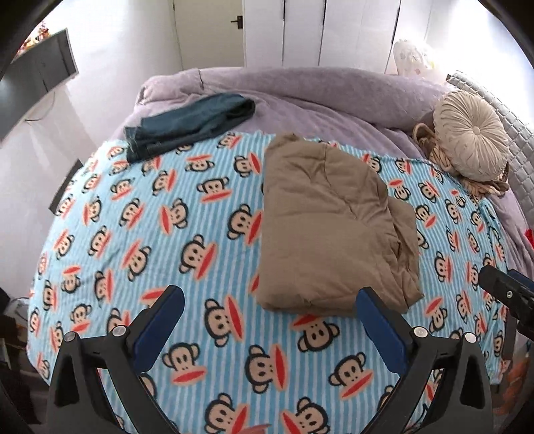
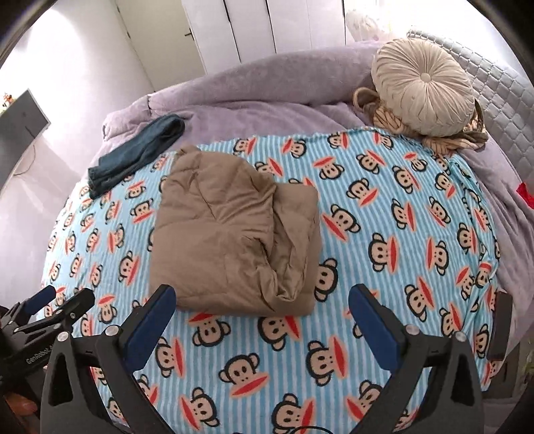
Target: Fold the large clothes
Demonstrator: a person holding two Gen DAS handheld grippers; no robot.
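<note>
A brown quilted garment (image 1: 330, 227) lies folded into a thick rectangle on the blue striped monkey-print blanket (image 1: 173, 240); it also shows in the right wrist view (image 2: 233, 233). A dark teal garment (image 1: 190, 123) lies crumpled at the blanket's far left edge, also in the right wrist view (image 2: 137, 153). My left gripper (image 1: 270, 303) is open and empty, hovering just before the brown garment's near edge. My right gripper (image 2: 262, 300) is open and empty, also near that edge. Each gripper shows at the edge of the other's view: right (image 1: 507, 293), left (image 2: 56, 307).
A purple duvet (image 1: 300, 90) covers the far side of the bed. A round beige cushion (image 2: 424, 86) rests on a striped cloth (image 2: 444, 140) at the far right by the grey quilted headboard (image 2: 500, 93). White wardrobe doors (image 2: 267, 26) stand behind.
</note>
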